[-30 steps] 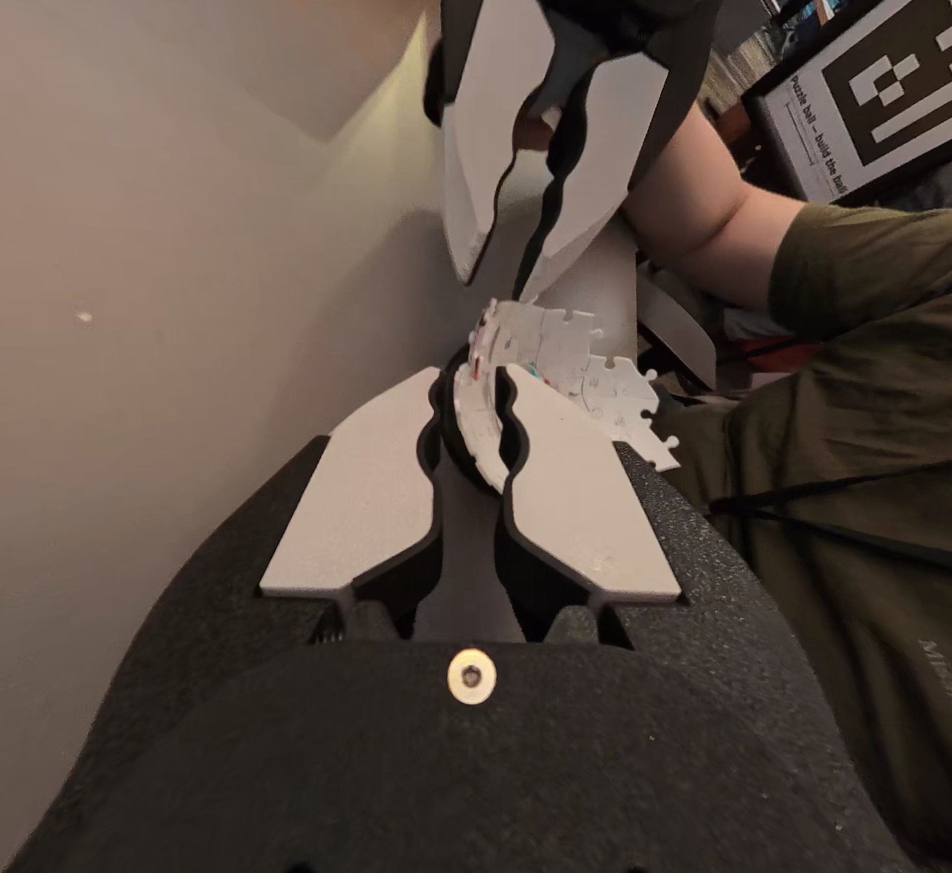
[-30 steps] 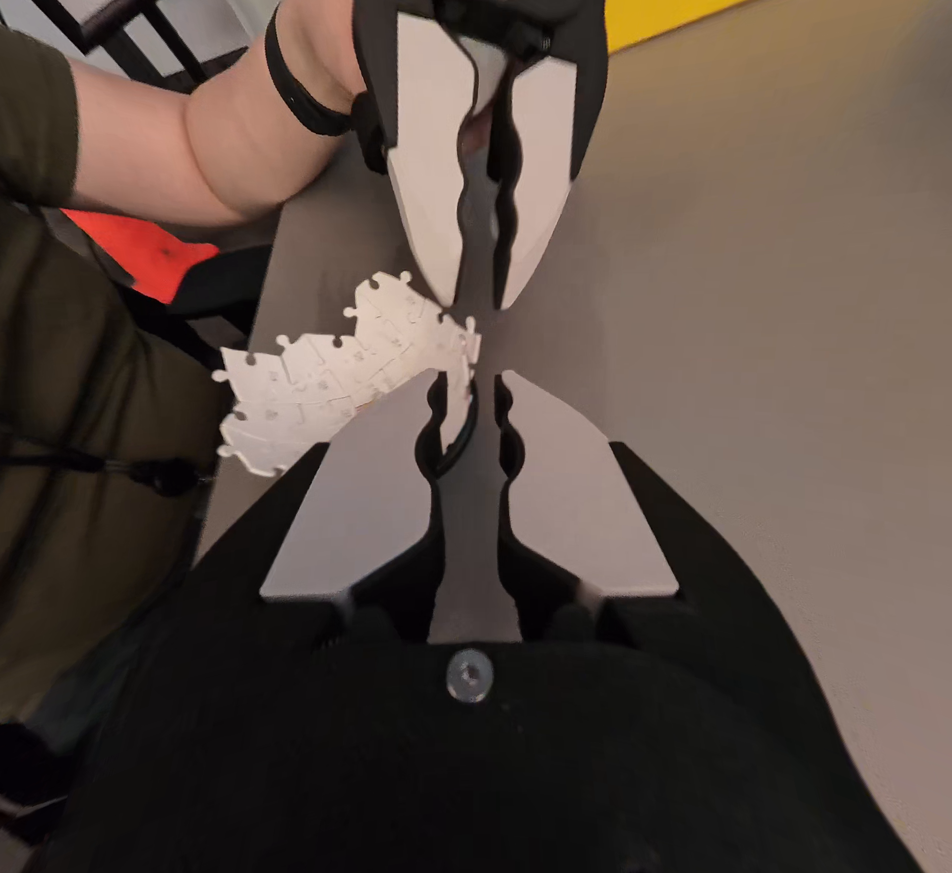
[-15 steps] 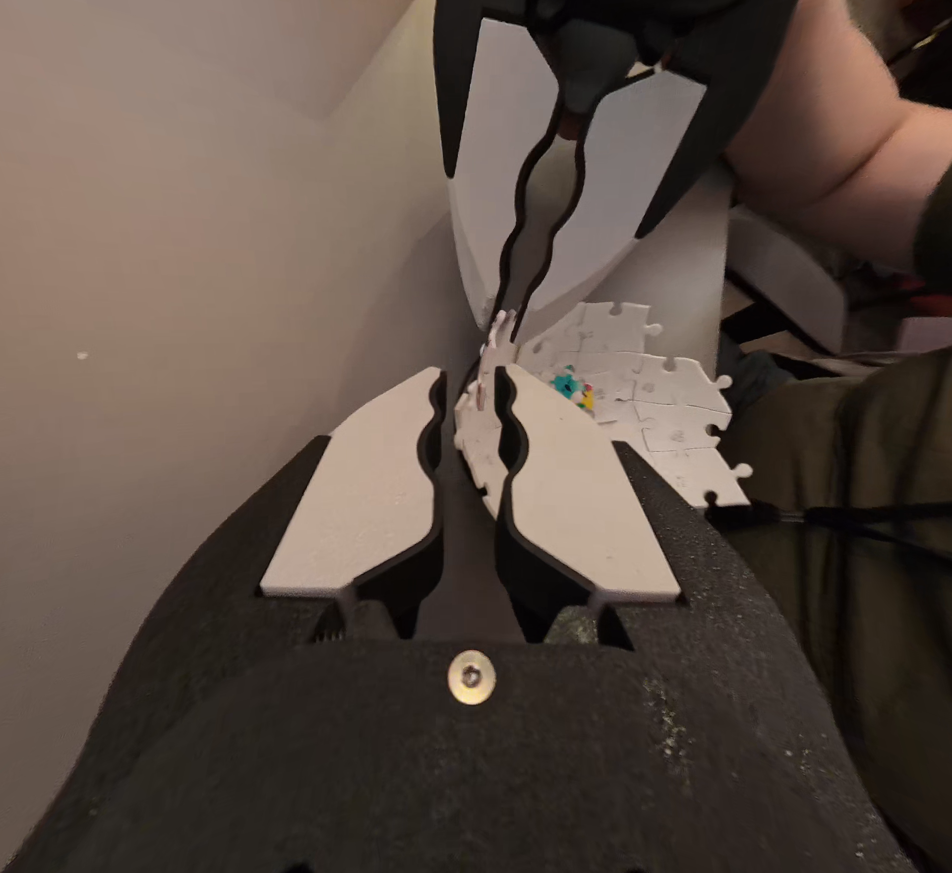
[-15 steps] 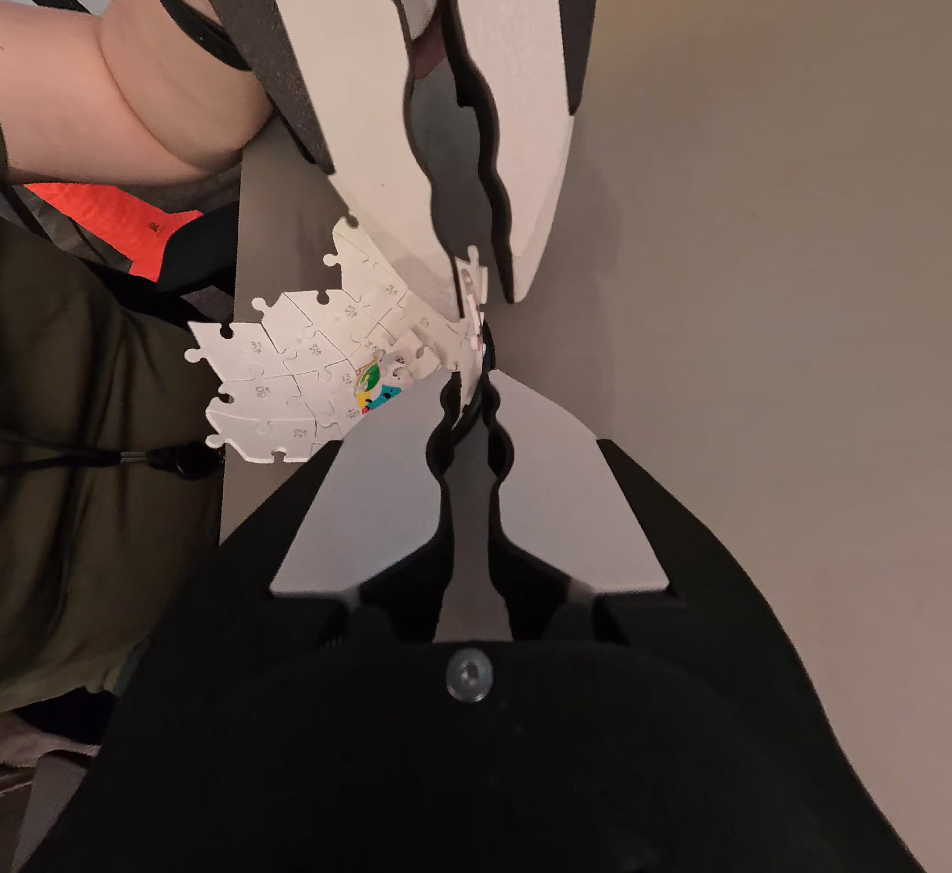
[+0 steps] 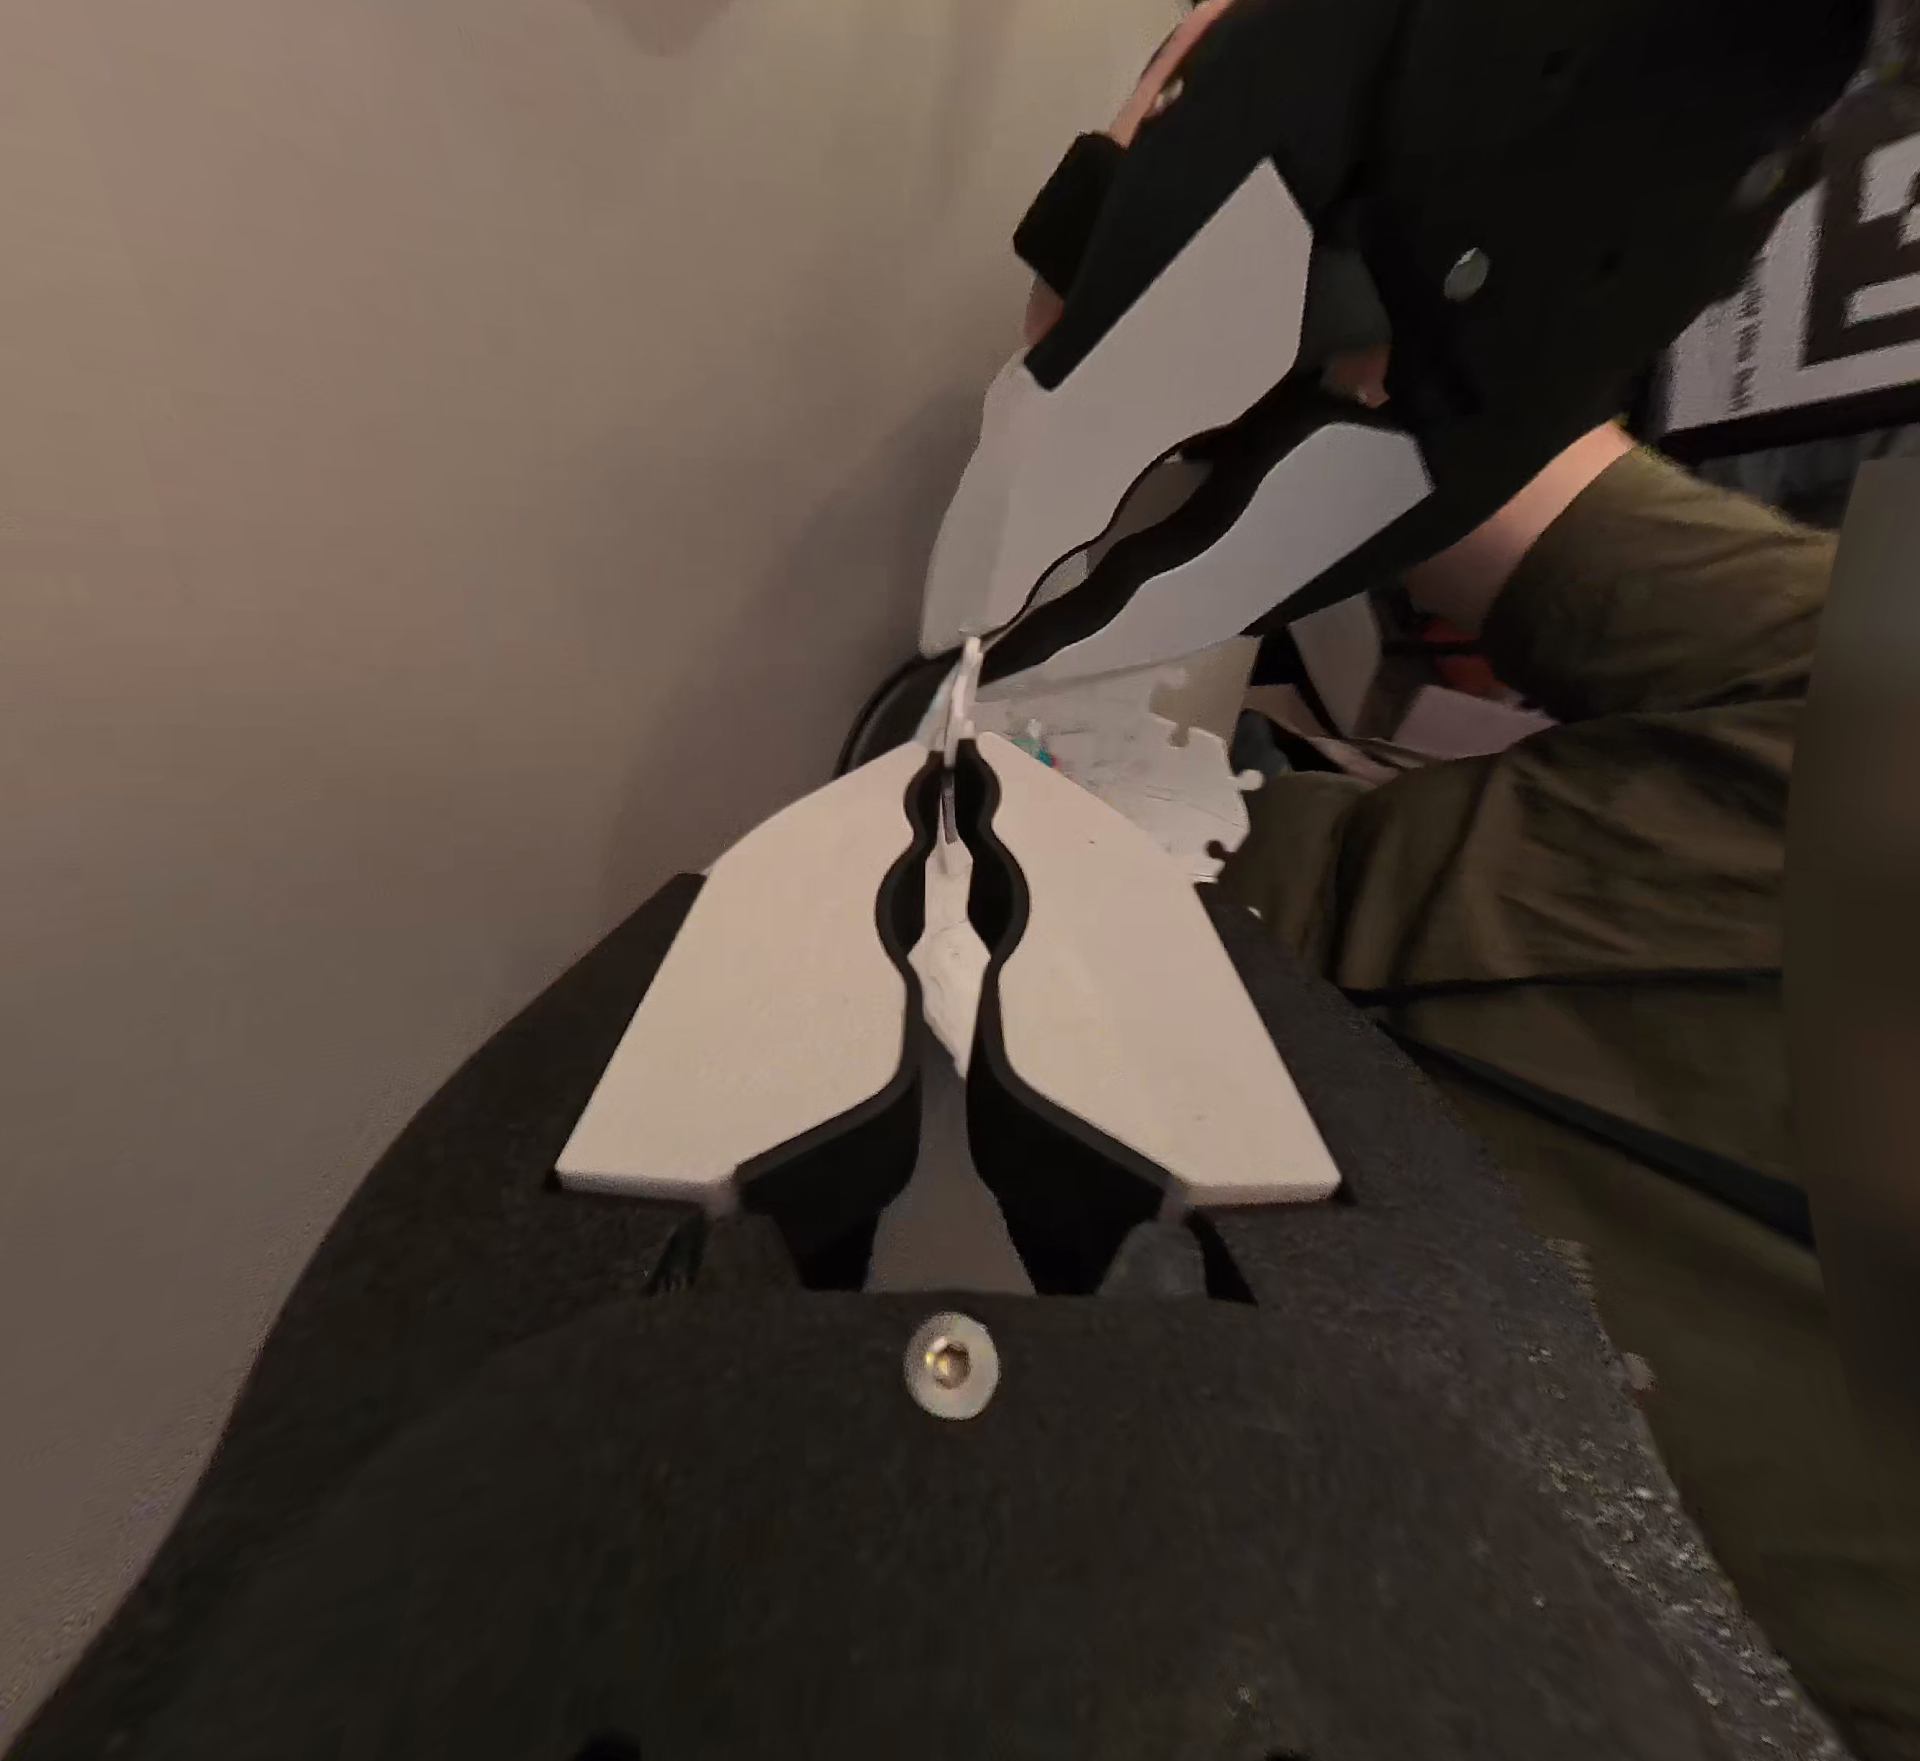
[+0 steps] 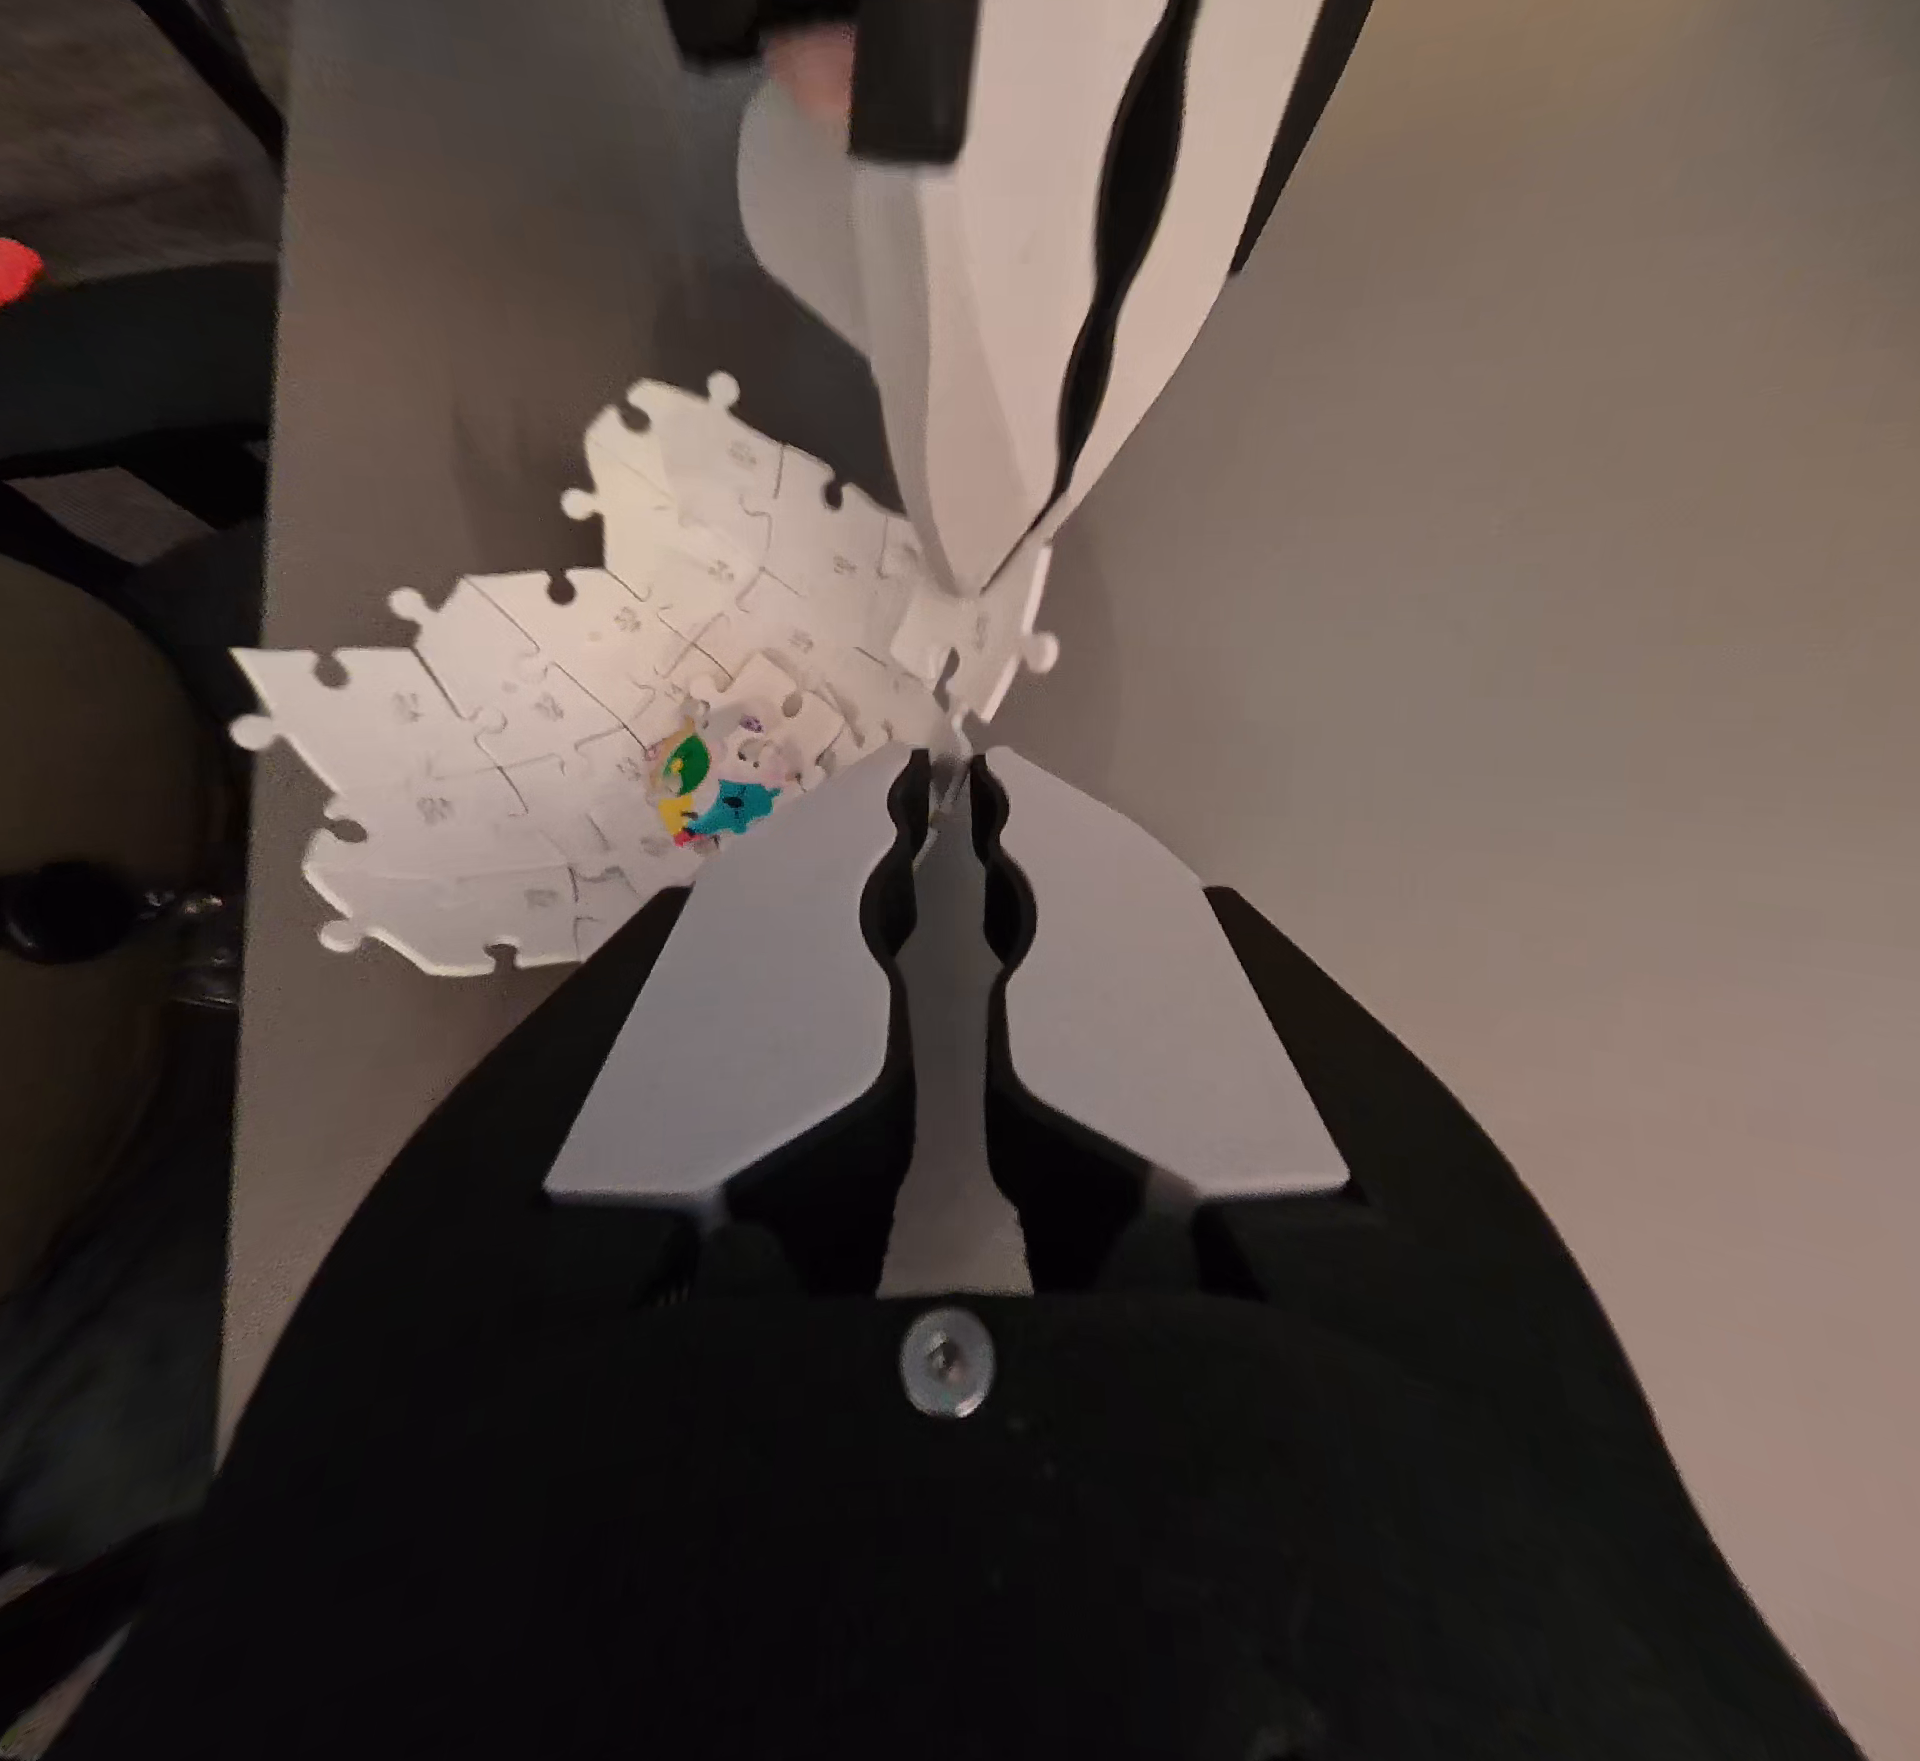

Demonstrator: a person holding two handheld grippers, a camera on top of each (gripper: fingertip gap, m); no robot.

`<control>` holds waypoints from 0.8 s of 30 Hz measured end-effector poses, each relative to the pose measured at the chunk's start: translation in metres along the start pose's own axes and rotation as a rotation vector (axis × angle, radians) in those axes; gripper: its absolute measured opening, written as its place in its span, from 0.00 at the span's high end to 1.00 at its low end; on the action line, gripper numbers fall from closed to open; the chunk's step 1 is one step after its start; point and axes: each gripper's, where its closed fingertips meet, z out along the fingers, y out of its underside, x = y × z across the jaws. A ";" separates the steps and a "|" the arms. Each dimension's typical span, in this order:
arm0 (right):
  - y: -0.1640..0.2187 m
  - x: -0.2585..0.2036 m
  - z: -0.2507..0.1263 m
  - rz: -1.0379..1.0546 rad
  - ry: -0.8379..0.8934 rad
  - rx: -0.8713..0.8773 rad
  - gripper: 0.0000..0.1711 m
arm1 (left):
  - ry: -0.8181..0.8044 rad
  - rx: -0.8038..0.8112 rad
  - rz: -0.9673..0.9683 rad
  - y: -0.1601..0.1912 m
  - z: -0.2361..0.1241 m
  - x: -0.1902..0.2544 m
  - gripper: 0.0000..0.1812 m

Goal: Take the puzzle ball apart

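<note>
The grey desk [image 6: 1507, 672] fills most of both views, with a person's olive sleeve [image 5: 1558, 859] off at its near edge. Above the desk, the two grippers meet tip to tip, and between them hangs what's left of the puzzle ball [image 6: 582, 724]: a curved white sheet of interlocked pieces, inner side up, fanning out toward the person. A little patch of colour, teal, green and yellow, shows near the middle of it.

The left gripper [image 5: 951, 755] has its fingers nearly pressed together, pinching the thin edge of the sheet, which runs back down the gap between them. The right gripper [image 6: 948, 761] is doing the same from the opposite side, fingers squeezed onto the edge right at the tips.

Smallest bit: a single piece with a knob [image 6: 1003, 631] sticks up right where the two sets of tips meet. Can't tell which gripper has that piece; things are a bit blurry there.
</note>
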 end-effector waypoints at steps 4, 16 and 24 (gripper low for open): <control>-0.001 0.001 -0.001 -0.008 -0.005 0.024 0.95 | 0.059 0.058 -0.041 -0.012 -0.014 0.002 0.99; -0.046 0.002 -0.053 0.224 -0.210 0.383 0.98 | -0.108 0.218 0.335 -0.030 -0.020 0.037 0.92; -0.012 0.114 -0.236 0.315 0.566 0.309 0.99 | -0.299 0.188 0.331 0.009 -0.032 -0.001 0.83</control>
